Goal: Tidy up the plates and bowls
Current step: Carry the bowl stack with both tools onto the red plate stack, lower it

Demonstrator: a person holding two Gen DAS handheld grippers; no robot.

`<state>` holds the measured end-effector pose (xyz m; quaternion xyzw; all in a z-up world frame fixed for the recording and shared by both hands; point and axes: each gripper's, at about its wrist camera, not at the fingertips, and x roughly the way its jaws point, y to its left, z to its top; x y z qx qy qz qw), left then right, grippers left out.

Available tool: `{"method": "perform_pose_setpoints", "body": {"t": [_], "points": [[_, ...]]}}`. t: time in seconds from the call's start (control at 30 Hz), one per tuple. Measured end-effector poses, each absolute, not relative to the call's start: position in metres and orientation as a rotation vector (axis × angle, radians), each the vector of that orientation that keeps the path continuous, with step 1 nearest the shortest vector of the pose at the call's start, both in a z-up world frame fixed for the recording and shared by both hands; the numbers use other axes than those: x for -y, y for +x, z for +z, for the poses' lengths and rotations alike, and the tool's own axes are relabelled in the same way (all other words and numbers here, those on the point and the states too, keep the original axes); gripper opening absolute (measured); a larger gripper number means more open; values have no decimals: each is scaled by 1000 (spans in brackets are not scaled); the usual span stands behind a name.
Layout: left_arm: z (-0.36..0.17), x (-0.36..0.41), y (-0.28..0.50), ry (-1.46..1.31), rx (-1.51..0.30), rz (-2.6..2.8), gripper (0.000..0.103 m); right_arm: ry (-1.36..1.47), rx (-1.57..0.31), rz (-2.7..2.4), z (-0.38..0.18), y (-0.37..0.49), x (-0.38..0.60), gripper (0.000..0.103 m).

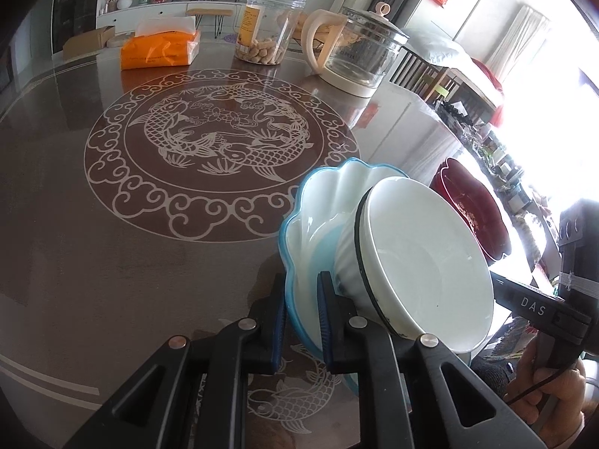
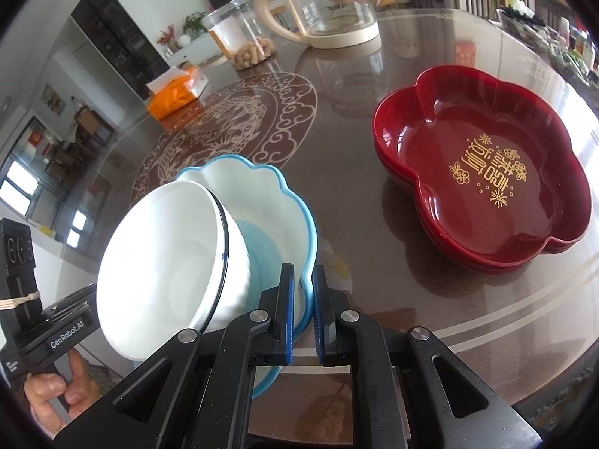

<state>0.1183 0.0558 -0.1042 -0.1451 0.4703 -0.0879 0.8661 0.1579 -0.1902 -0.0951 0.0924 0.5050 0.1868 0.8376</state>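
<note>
A blue-rimmed scalloped plate [image 1: 310, 220] [image 2: 269, 202] is held tilted above the table. A white bowl [image 1: 423, 262] [image 2: 161, 262] with a dark rim lies tilted in it. My left gripper [image 1: 302, 299] is shut on the plate's rim on one side. My right gripper [image 2: 302, 299] is shut on the rim on the opposite side. A stack of red flower-shaped plates [image 2: 486, 172] [image 1: 475, 209] with gold lettering rests on the table to the right.
The brown round table [image 1: 112, 243] carries a fish pattern in its middle. At its far side stand a glass kettle [image 1: 355, 52] [image 2: 329, 3], a clear jar of peanuts [image 1: 267, 26] [image 2: 243, 37] and an orange tissue pack [image 1: 161, 46] [image 2: 176, 91].
</note>
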Motion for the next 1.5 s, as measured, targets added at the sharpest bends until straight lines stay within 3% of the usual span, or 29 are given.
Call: {"method": "perform_pose_setpoints", "body": {"t": [0.6, 1.0, 1.5], "points": [[-34, 25, 193, -216, -883, -326, 14, 220, -929, 285, -22, 189, 258, 11], [-60, 113, 251, -151, -923, -431, 14, 297, -907, 104, -33, 220, 343, 11], [-89, 141, 253, -69, -924, -436, 15, 342, -893, 39, -65, 217, 374, 11]]}}
